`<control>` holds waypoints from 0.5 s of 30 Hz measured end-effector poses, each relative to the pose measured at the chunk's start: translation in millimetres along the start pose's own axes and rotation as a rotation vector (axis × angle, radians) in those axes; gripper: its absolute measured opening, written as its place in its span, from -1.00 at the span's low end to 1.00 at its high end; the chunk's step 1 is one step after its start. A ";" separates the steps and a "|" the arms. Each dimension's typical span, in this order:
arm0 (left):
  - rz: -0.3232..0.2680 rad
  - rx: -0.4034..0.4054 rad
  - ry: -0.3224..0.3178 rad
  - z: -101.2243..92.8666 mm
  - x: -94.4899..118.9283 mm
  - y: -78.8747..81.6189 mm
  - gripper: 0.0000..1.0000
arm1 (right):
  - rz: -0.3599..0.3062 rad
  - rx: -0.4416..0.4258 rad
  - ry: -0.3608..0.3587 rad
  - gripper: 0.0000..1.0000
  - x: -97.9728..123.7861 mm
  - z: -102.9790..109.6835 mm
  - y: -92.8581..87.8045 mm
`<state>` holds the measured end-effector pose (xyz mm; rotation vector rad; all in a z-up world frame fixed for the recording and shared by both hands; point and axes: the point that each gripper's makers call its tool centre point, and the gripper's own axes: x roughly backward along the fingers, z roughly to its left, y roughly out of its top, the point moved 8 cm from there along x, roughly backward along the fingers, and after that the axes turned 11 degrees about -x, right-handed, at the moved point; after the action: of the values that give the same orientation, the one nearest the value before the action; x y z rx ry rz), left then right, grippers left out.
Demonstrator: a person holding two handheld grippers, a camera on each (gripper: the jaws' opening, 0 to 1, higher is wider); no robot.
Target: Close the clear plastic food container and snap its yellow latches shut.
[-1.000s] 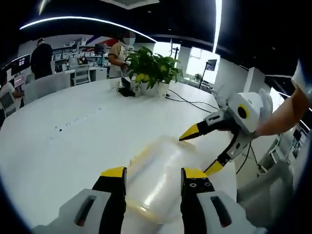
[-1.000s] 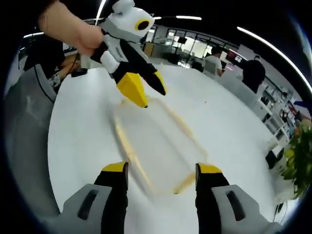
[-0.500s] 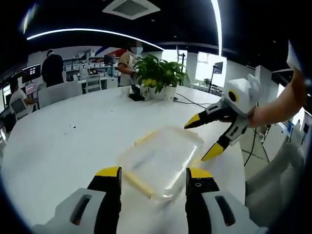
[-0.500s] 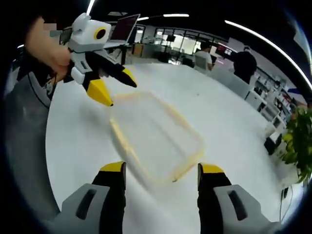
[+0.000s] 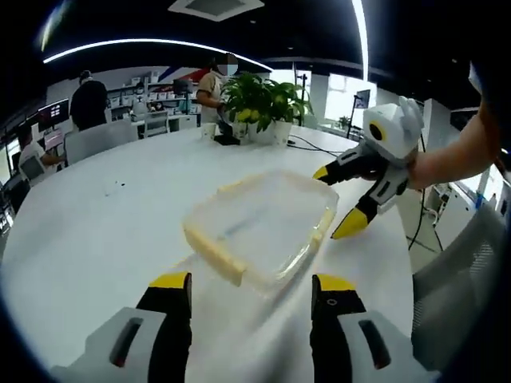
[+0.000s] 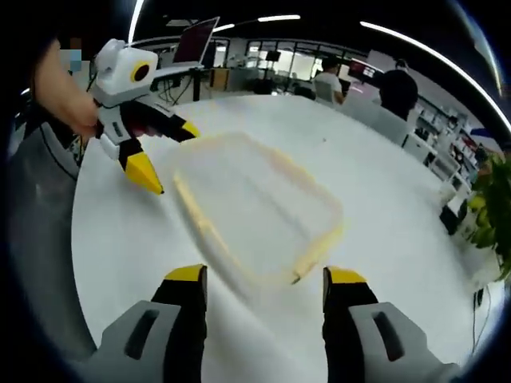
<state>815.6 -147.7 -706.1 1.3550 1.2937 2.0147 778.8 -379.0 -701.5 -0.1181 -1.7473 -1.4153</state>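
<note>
Going left to right across the white table [image 5: 96,231]: the left gripper [image 5: 251,287] hung back from the near edge of the clear container [image 5: 259,227], its jaws spread with nothing between them. The container sat flat on the table between the two grippers, its lid apparently already down. Just past its far corner was the right gripper [image 5: 345,201], jaws likewise spread and empty, yellow tips beside the rim but apart from it.

To my eye the step in hand was the latching, and it would go best with one gripper steadying the box while the other pressed each flap squarely until it seated.

The box was shallow, rectangular and see-through, with pale yellow latches [image 6: 196,219] along its sides, another yellow flap [image 6: 319,243] at the end. Whether any had snapped home I could not tell; the right gripper view was blurred.
</note>
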 end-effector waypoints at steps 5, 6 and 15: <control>0.014 0.036 0.014 -1.8 -4.0 -7.4 0.07 | 0.008 -0.032 -0.009 0.07 -5.3 -1.6 -7.1; 0.017 0.036 0.015 -2.3 -4.6 -7.9 0.06 | 0.010 -0.035 -0.008 0.06 -6.2 -1.2 -8.0; 0.011 0.065 0.029 -4.7 -7.6 -7.1 -0.09 | 0.011 -0.030 0.010 -0.02 -11.1 3.9 -9.4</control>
<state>813.8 -151.9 -716.5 1.3696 1.3784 2.0232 778.4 -374.3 -715.8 -0.1363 -1.7155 -1.4319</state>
